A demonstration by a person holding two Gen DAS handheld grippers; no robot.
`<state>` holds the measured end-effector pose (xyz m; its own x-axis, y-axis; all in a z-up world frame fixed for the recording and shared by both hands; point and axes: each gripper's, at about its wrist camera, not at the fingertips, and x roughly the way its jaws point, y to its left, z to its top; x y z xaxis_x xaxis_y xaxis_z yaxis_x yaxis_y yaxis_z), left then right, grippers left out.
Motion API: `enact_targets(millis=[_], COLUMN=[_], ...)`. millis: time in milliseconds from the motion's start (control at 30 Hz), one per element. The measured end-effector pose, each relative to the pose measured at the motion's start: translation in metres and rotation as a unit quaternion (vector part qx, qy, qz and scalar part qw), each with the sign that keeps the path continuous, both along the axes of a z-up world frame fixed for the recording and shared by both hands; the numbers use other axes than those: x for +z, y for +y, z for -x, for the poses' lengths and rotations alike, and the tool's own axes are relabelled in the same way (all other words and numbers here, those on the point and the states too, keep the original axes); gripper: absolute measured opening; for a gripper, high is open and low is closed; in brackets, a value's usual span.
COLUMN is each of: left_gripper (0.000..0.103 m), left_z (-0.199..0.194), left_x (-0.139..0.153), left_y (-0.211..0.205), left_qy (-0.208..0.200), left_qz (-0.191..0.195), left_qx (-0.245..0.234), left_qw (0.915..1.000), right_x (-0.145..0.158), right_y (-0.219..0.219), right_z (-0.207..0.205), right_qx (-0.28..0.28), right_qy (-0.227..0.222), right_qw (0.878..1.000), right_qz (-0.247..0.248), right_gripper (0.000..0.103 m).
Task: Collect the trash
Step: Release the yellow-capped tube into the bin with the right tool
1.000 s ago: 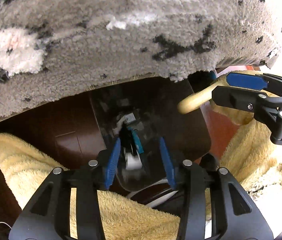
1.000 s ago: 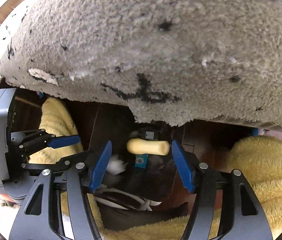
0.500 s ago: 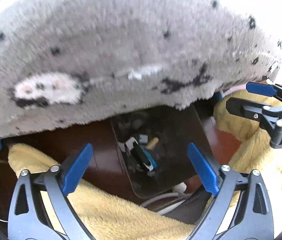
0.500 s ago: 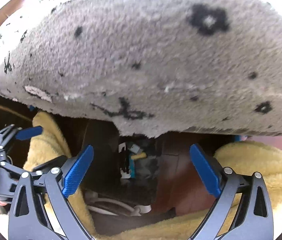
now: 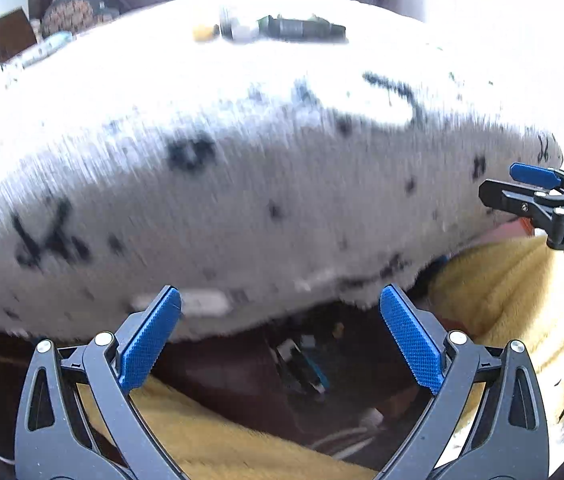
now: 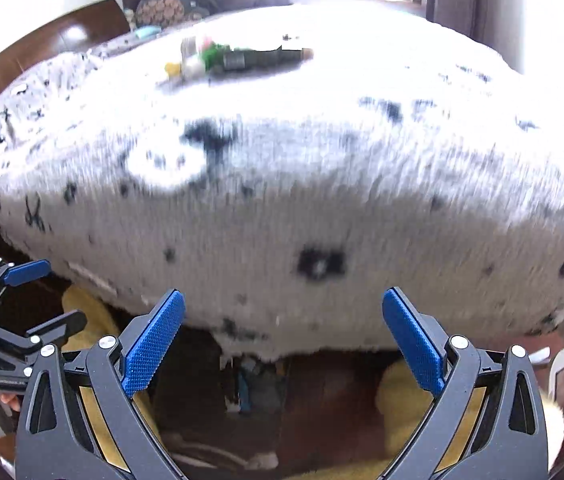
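Note:
A dark trash bin [image 5: 322,364] holding several scraps stands below the table edge, between yellow fleece cushions; it also shows in the right wrist view [image 6: 253,388]. My left gripper [image 5: 279,340] is open and empty above the bin. My right gripper [image 6: 284,340] is open and empty too, and shows at the right of the left wrist view [image 5: 522,188]. On the grey speckled fleece tablecloth [image 5: 241,184], far side, lies more litter: a dark green bottle [image 6: 265,58] with small yellow and white pieces [image 6: 185,66] beside it.
Yellow fleece cushions [image 5: 502,288] flank the bin. White cables [image 6: 209,452] lie on the floor by the bin. A patterned cushion [image 6: 161,6] and dark curtains sit beyond the table. The view is motion-blurred.
Both grippers dropped their pieces into the bin and opened, then rose and tilted up, so the tabletop and the litter on it have come into view.

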<state>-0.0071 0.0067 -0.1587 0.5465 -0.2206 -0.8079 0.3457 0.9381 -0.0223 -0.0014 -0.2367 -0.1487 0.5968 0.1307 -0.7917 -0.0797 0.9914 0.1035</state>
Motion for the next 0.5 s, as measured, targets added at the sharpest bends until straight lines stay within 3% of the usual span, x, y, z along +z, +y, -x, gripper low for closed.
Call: enact_targets(millis=[233, 500], left_gripper=[0.095, 0.095], left_z=[-0.034, -0.092], left_x=[0.035, 0.04], left_y=[0.005, 0.0], left_qy=[-0.044, -0.056], left_qz=[-0.017, -0.02], left_qx=[0.012, 0.023], left_qw=[0.9988, 0.998], right_x=[0.038, 0.054], right_y=[-0.005, -0.006], right_z=[-0.039, -0.087], right_qx=[-0.009, -0.014], right_qy=[-0.046, -0.053], right_qw=[0.999, 0.998], right_qz=[0.018, 0.026], right_gripper=[0.099, 0.099])
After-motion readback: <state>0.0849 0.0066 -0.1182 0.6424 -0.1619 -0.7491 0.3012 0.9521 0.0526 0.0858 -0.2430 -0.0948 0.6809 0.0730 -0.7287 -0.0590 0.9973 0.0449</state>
